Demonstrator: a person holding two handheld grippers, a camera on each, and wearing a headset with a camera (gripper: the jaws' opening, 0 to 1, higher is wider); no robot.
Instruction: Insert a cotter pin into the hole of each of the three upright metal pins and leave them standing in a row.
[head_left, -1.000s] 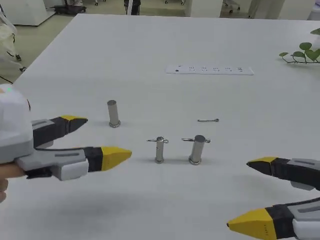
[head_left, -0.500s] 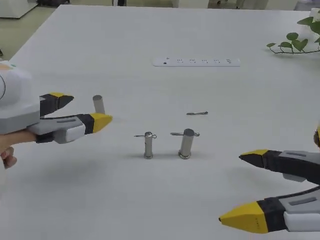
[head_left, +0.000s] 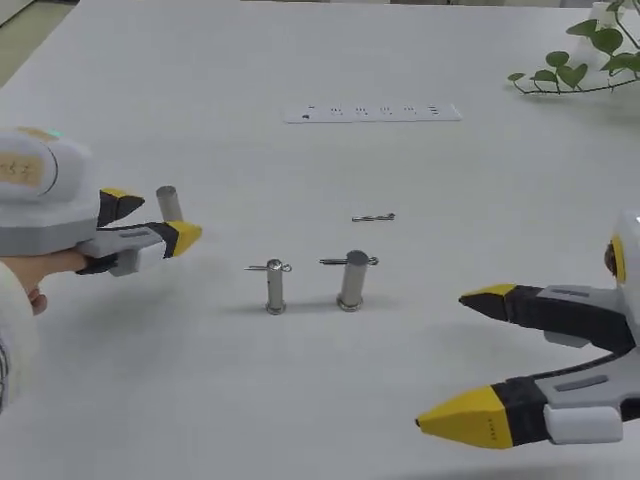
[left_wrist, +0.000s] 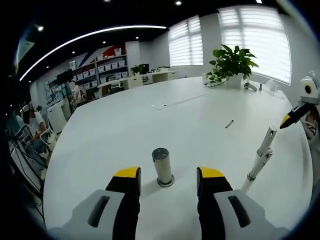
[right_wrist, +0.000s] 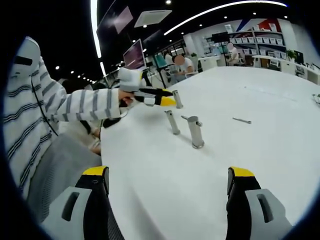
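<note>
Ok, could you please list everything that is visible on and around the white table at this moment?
Upright metal pins with a cotter pin through the top: two, silver, side by side mid-table.
Bare upright metal pin: one, silver, left of that pair, between the left claw's jaws, untouched.
Loose cotter pin: one, silver, lying flat behind the pair.
Power strip: one, white, far side.
Leafy plant: one, green, far right.
Table: one, white.
Striped sleeve: one, white and grey, behind the left claw.
Left claw: one, yellow-tipped, open.
Right claw: one, yellow-tipped, open, near right.
</note>
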